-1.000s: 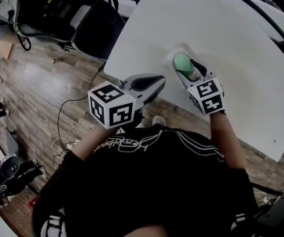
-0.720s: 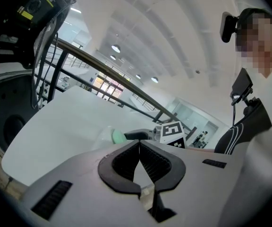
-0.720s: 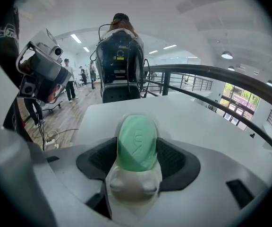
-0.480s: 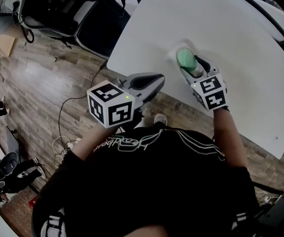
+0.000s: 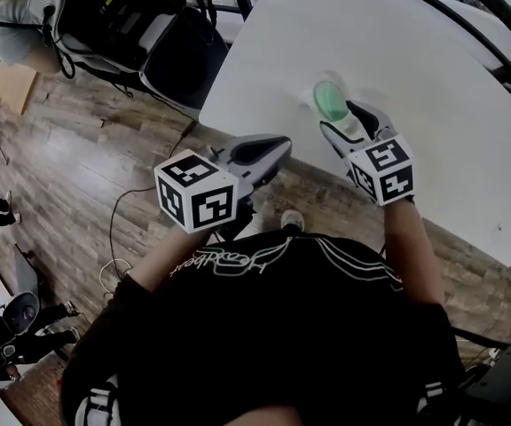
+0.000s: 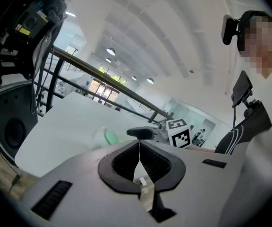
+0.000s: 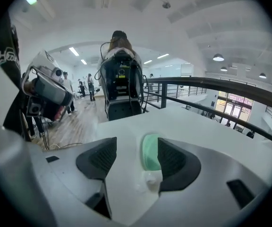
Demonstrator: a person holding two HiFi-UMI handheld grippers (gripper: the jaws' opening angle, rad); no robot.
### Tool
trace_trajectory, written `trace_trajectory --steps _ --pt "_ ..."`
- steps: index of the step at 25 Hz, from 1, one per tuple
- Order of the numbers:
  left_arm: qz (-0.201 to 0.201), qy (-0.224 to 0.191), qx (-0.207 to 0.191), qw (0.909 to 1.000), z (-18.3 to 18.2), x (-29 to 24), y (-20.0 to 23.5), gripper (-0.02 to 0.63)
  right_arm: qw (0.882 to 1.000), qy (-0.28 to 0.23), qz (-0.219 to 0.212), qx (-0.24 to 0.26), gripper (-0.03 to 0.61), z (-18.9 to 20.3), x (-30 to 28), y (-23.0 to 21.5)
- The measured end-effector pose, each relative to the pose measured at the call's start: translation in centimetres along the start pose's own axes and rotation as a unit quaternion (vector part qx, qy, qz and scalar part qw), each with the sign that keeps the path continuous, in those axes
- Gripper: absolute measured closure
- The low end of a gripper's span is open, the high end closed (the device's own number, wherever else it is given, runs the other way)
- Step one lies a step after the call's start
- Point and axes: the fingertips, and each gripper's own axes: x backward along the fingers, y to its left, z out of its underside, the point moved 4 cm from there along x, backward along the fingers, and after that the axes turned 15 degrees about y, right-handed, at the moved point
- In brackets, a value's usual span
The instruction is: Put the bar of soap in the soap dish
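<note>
Our right tongs stand open above the table, close to its near edge. In the right gripper view these tongs show both dark pads well apart, with nothing gripped between them. Just past their tips lies the green bar of soap. Seen from the right tongs, the soap sits in the gap, close against the inner side of the right-hand pad. We cannot tell whether pad and soap touch.

From the head view we see the soap resting in the pale soap dish, whose rim shows around it. Dish and soap sit near the table's near edge, closer to the near left corner than to the right one.

Our left tongs are closed and empty. In the left gripper view they show the pads meeting along one thin line. We hold them off the table, just outside its near edge by the near left corner, above the wooden floor. From there the soap and its dish show on the table beyond the pads, with the right tongs' marker cube beside them.
</note>
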Motion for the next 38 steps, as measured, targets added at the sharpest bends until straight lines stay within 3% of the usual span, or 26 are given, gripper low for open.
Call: trace_trajectory --steps 7,12,20,26,32,38 --pt "0.017 -0.008 -0.028 0.9994 0.4 3.0 -3.3 0.603 0.993 -0.090 -0.053 -0.052 0.350 -2.7 7.6 5.7" --pt "0.042 -0.016 -0.048 0.9979 1.5 5.6 -6.0 0.603 0.987 -0.136 -0.064 -0.051 0.350 -3.6 12.3 10.7" --pt "0.074 -0.036 -0.094 0.9922 5.7 12.5 -12.4 0.603 0.984 -0.161 -0.049 -0.056 0.358 -2.0 18.6 21.1" --pt "0.089 -0.039 -0.116 0.9885 9.5 15.9 -15.0 0.603 0.977 -0.191 -0.040 -0.084 0.504 -0.3 21.4 26.9" --pt "0.103 -0.038 -0.132 0.9851 12.1 18.0 -16.7 0.603 0.963 -0.239 -0.077 -0.101 0.526 0.5 23.3 30.9" --pt "0.124 -0.039 -0.134 0.9824 13.7 17.9 -17.2 0.604 0.966 -0.220 -0.083 -0.104 0.543 1.8 22.4 32.5"
